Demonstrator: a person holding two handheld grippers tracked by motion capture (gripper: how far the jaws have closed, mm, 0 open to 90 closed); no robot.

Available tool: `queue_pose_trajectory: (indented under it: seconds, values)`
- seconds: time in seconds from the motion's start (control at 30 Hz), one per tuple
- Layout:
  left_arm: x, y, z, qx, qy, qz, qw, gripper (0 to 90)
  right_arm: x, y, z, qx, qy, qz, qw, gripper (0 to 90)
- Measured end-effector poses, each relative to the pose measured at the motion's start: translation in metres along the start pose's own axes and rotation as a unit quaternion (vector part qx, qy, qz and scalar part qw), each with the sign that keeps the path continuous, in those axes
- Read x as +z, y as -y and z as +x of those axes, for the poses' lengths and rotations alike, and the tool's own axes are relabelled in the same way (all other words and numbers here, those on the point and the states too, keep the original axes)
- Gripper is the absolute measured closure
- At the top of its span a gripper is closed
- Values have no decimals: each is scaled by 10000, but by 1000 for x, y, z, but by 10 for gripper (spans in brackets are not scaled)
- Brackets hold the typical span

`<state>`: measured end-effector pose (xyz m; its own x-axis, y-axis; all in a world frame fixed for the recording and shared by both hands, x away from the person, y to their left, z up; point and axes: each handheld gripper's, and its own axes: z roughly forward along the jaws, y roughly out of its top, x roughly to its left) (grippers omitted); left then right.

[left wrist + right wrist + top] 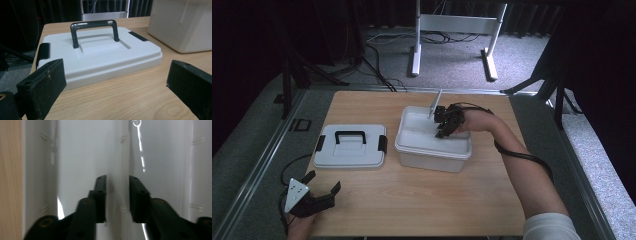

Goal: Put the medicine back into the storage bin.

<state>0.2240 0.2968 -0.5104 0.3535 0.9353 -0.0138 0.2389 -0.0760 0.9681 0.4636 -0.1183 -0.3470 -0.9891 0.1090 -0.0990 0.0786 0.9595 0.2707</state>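
On the wooden tabletop (422,200) a white lid (350,146) with a black carry handle (350,135) and black side latches lies flat, well left of an open white plastic box (433,145). The left tool (323,187) rests near the tabletop's front left corner, jaws spread wide and holding nothing, pointing toward the lid (100,53). The right tool (443,131) reaches down into the box, its jaws close together either side of a thin white ridge (124,165) on the box's inner wall; whether they pinch it I cannot tell.
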Motion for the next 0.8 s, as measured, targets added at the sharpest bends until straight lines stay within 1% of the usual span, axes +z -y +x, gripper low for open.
queue_pose_trajectory:
  seconds: [0.03,0.07,0.1,0.13,0.17,0.23,0.27,0.3,0.33,0.37,0.4,0.43,0.47,0.5,0.53,0.57,0.6,0.63,0.67,0.73,0.77,0.8]
  values:
    - [-1,0,1,-24,39,-16,10000,20,-2,0,1,6,11,-38,10000,665]
    - [-1,0,1,-59,33,-32,10000,20,-4,1,2,19,23,-81,10000,637]
    - [-1,1,2,-98,9,-47,9999,20,-5,1,3,24,8,-130,9999,588]
    - [-1,0,3,-150,11,-40,9999,20,-7,1,5,44,6,-178,9998,564]
    - [-1,1,3,-193,43,-70,9998,21,-8,2,6,85,19,-231,9997,545]
    - [-1,1,4,-257,115,-88,9996,21,-10,4,8,137,48,-304,9994,464]
    - [-1,0,4,-265,148,-71,9995,21,-12,4,9,210,21,-330,9992,450]
    - [0,0,4,-258,163,-49,9995,21,-13,6,9,312,10,-410,9987,397]
    - [0,0,4,-244,167,-7,9996,21,-14,8,9,401,38,-460,9981,372]
    - [0,-1,4,-214,111,87,9997,21,-15,10,9,476,36,-519,9975,343]
    - [1,-1,4,-161,87,106,9998,20,-17,12,9,582,24,-585,9966,279]
    - [1,-1,5,-167,106,86,9998,21,-19,14,9,593,36,-682,9959,201]
    - [1,-2,6,-207,139,168,9995,20,-22,17,10,601,5,-797,9950,169]
    - [0,-2,7,-216,159,156,9995,21,-24,20,10,693,-46,-913,9934,171]
    - [-1,-2,7,-227,123,143,9996,21,-25,22,11,815,6,-1023,9914,169]
    - [-2,-3,7,-260,119,160,9995,21,-26,24,12,827,97,-1063,9908,146]
    - [-2,-3,7,-362,163,168,9991,21,-26,26,14,796,178,-1102,9906,127]
    - [-3,-3,8,-411,195,194,9988,21,-26,28,17,770,255,-1163,9899,129]
    - [-3,-3,8,-451,229,183,9986,21,-26,31,19,759,273,-1314,9880,128]
    - [-3,-3,8,-518,276,155,9982,21,-27,37,22,756,314,-1510,9851,127]
    - [-3,-3,8,-518,276,155,9982,21,-27,37,22,756,314,-1510,9851,127]
    - [-4,-5,7,-501,224,228,9982,21,-28,40,22,777,317,-1582,9838,127]
